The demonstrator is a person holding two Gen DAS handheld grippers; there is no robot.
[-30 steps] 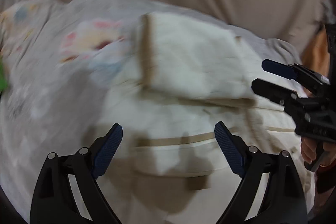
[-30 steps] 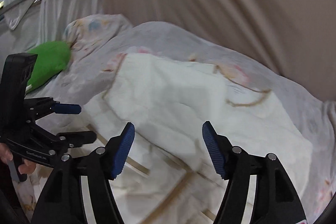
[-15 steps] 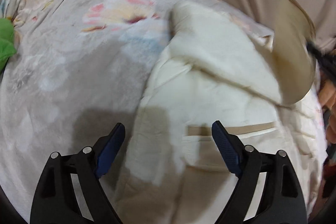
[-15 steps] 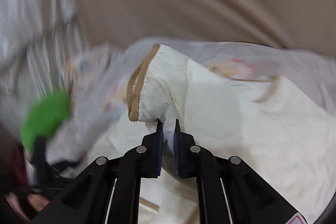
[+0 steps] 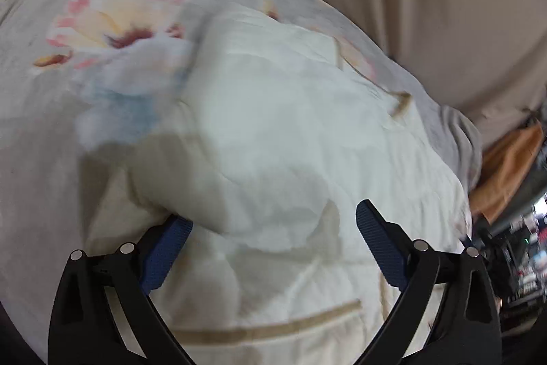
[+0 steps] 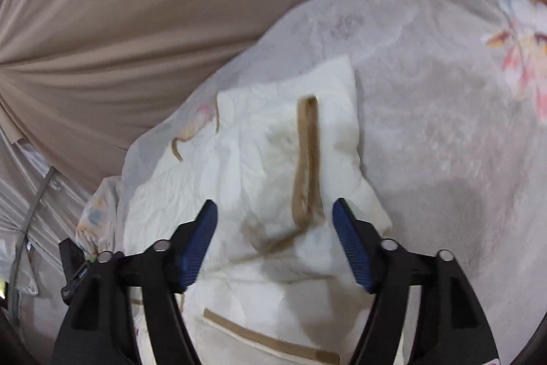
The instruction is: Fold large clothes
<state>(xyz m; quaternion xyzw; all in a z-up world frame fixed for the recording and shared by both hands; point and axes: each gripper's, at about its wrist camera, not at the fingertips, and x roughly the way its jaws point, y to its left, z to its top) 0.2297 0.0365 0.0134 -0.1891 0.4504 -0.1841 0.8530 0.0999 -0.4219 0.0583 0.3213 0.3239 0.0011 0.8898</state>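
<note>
A cream quilted garment with tan trim (image 5: 290, 132) lies on a grey floral bedspread (image 5: 85, 23). A folded part of it bulges just ahead of my left gripper (image 5: 270, 228), which is open, its left finger (image 5: 167, 242) tucked at the edge of the fold. In the right wrist view the garment (image 6: 266, 166) shows a sleeve-like flap with a tan band laid over it. My right gripper (image 6: 275, 235) is open and empty just above that flap.
A beige curtain (image 6: 136, 5) hangs behind the bed. The bedspread (image 6: 444, 125) extends to the right of the garment. An orange cloth (image 5: 512, 166) and dark clutter lie at the right edge in the left wrist view.
My right gripper held a trimmed corner of the garment half a second ago; it has let go and now stands open over the laid-down flap. My left gripper has moved closer to the fold.
</note>
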